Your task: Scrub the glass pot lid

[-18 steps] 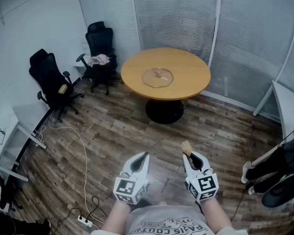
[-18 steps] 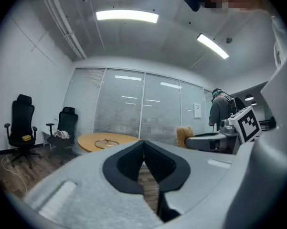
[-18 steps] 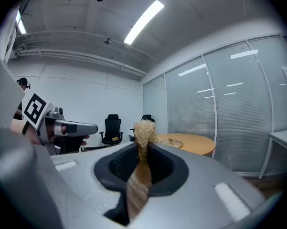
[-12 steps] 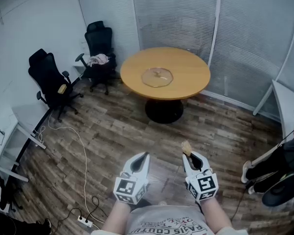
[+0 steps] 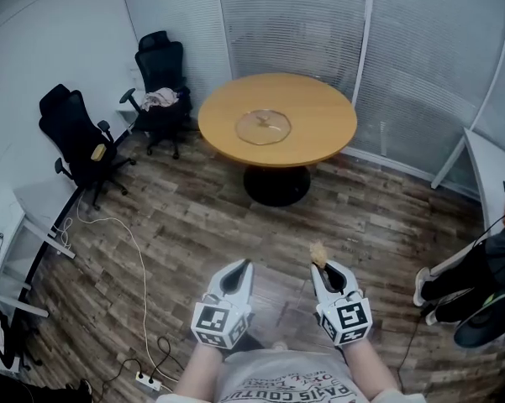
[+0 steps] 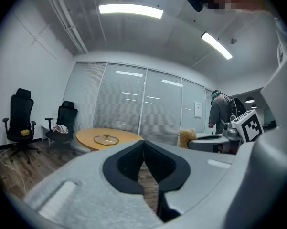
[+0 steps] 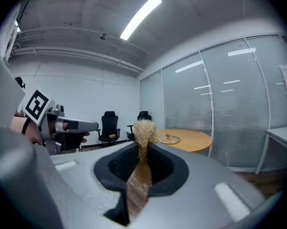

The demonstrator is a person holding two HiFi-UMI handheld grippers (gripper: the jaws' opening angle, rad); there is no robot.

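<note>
Glass lid (image 5: pixel 263 128) lies mid-worktop (image 5: pixel 323 137); well short of worktop, right tongs (image 5: pixel 318 266) clamp straw brush (image 5: pixel 318 252), left tongs (image 5: pixel 244 264) closed, empty.

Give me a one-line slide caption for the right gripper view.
Right tool clamps a straw-coloured scrub brush; the glass lid lies on the round table ahead.

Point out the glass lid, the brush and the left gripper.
glass lid (image 5: pixel 263 128): head view, centre of the glass disc.
brush (image 7: pixel 144 128): right gripper view, its bristle tuft.
left gripper (image 6: pixel 143 143): left gripper view, where its fingertips meet.
</note>
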